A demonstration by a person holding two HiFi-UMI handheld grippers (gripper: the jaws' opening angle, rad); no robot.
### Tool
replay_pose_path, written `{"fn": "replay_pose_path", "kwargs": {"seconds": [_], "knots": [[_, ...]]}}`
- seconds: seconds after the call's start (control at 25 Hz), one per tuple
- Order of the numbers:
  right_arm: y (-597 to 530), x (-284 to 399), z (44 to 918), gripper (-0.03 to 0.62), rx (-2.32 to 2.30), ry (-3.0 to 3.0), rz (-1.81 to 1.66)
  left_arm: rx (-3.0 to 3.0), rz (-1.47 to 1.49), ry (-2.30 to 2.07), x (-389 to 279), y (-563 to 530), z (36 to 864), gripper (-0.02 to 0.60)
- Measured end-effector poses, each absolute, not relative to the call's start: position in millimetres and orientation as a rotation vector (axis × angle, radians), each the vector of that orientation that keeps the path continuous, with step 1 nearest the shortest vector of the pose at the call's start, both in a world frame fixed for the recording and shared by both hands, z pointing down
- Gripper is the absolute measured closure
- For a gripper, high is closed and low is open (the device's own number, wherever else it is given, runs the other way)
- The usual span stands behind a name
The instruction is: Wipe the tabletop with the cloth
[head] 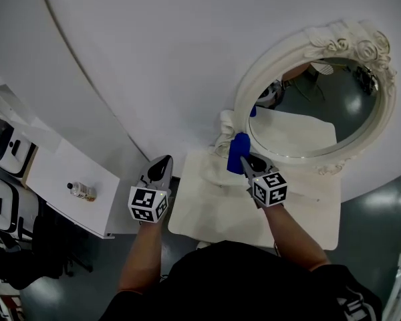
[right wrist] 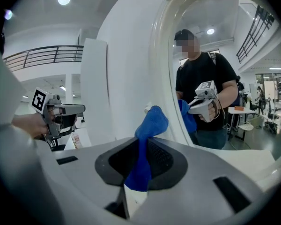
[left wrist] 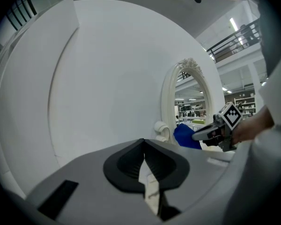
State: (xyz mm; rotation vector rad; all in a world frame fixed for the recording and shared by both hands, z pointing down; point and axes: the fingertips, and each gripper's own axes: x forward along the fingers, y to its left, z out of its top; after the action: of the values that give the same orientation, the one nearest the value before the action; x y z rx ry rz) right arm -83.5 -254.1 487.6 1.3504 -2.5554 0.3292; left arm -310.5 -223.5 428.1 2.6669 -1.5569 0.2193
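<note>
Right hand-held gripper (right wrist: 139, 159): jaws clamped on a blue cloth (right wrist: 151, 123). Only a narrow fold sits between them, and the rest bunches into a wad ahead of the tips.

From the head view the cloth (head: 238, 151) is just beyond your right hand-held gripper (head: 248, 162). It is over the far part of the white desk (head: 207, 214) and close against the foot of the ornate oval mirror (head: 250, 91). I cannot tell whether the wad is touching the desk top.

Left hand-held gripper (left wrist: 144, 161): jaws together, nothing held. It sits off to the left of the right one, near the desk's left edge (head: 162, 166).

Risks, as judged from here:
- The pinch is thin. Dragging the wad across the desk could pull it out of the jaws, so take a deeper bite or keep the pressure light.
- The mirror stands directly ahead of the right tips. A forward stroke could knock its frame and rock or shift it, so stroke sideways or toward yourself.
- A bunched cloth wipes only a narrow track, so strips are likely to be missed.
- If you press down steeply, the jaw tips may scrape the desk instead of the cloth.
- The left hand-held gripper is steadying nothing, so the small desk could shift under a firm push.
</note>
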Motion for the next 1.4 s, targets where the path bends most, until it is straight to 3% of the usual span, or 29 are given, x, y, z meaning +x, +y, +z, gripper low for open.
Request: {"fn": "replay_pose_path", "kwargs": {"seconds": [0.8, 1.4], "knots": [[-247.3, -274.8, 673.1, 0.551, 0.887, -2.447, 0.641, 2.573, 0.306, -1.564, -389.5, -220.5, 477.1, 0.568], [-222.6, -304.0, 808.7, 0.551, 0.867, -2.165, 0.868, 2.593, 0.339, -1.477, -397.6, -214.6, 498.6, 0.568]]}}
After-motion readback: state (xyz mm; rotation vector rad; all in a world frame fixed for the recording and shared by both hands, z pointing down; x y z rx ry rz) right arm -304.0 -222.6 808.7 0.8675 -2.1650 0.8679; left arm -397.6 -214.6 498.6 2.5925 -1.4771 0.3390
